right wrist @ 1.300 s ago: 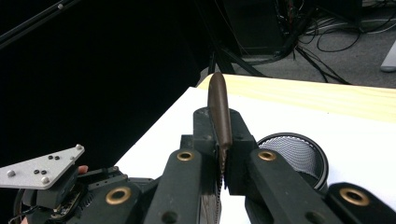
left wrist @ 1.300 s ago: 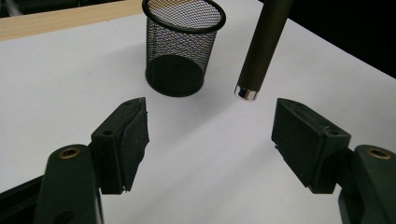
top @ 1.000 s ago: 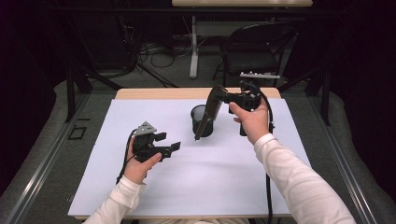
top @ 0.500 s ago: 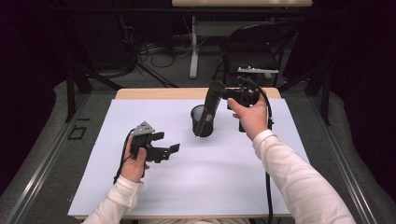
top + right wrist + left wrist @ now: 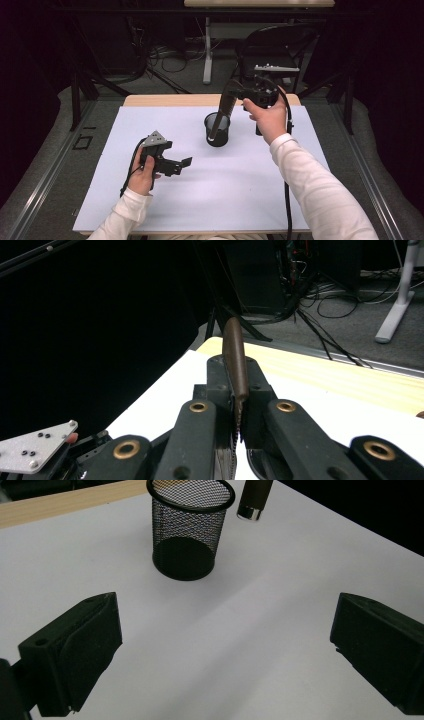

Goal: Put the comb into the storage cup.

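Observation:
A black mesh cup stands upright near the middle of the white table top. My right gripper is shut on the serrated blade of a brown-handled knife. The handle slants down toward the cup. In the left gripper view the knife's silver-capped end hangs just beside the cup's rim, off the table. My left gripper hovers low over the table, left of and nearer than the cup. Its jaws have just been opening and stand wide with nothing between them.
The white sheet covers most of a wooden table, whose bare strip shows at the far edge. Beyond it are a dark chair, a desk leg and floor cables. A black cable trails from the right gripper.
The left gripper's jaws have spread wider. The right gripper with the knife has crept slightly toward the far side, the handle staying at the cup.

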`<state>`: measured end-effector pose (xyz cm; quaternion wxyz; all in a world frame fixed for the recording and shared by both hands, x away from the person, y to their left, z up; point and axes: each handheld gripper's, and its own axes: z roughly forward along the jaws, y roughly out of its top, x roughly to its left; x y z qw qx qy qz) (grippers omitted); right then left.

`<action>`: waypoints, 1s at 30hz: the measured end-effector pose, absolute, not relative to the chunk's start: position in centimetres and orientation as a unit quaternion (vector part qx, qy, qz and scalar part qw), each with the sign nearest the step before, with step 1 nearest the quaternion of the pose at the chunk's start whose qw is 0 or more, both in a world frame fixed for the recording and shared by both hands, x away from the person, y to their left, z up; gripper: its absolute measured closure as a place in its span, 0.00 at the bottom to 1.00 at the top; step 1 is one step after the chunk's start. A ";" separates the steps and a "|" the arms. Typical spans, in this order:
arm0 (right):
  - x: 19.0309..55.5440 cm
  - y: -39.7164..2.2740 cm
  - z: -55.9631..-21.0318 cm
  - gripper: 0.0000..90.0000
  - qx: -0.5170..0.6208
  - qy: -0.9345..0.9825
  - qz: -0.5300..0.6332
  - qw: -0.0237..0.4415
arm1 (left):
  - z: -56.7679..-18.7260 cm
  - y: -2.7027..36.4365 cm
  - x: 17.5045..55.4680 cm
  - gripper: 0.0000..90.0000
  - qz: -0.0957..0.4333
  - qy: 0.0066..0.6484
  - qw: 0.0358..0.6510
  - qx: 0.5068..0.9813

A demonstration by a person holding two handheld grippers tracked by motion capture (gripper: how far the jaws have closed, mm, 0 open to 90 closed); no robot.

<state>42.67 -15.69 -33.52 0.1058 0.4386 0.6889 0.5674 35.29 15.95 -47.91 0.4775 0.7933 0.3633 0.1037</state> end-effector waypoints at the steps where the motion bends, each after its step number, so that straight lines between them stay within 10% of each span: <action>1: 42.7 -15.7 -33.4 0.96 0.438 0.689 0.567 0.108 | -47.9 16.0 35.3 0.01 0.103 0.363 0.477 0.794; 30: 46.2 -15.7 -33.0 0.96 0.483 0.657 0.558 0.153 | -47.9 15.9 35.6 0.01 0.106 0.346 0.483 0.797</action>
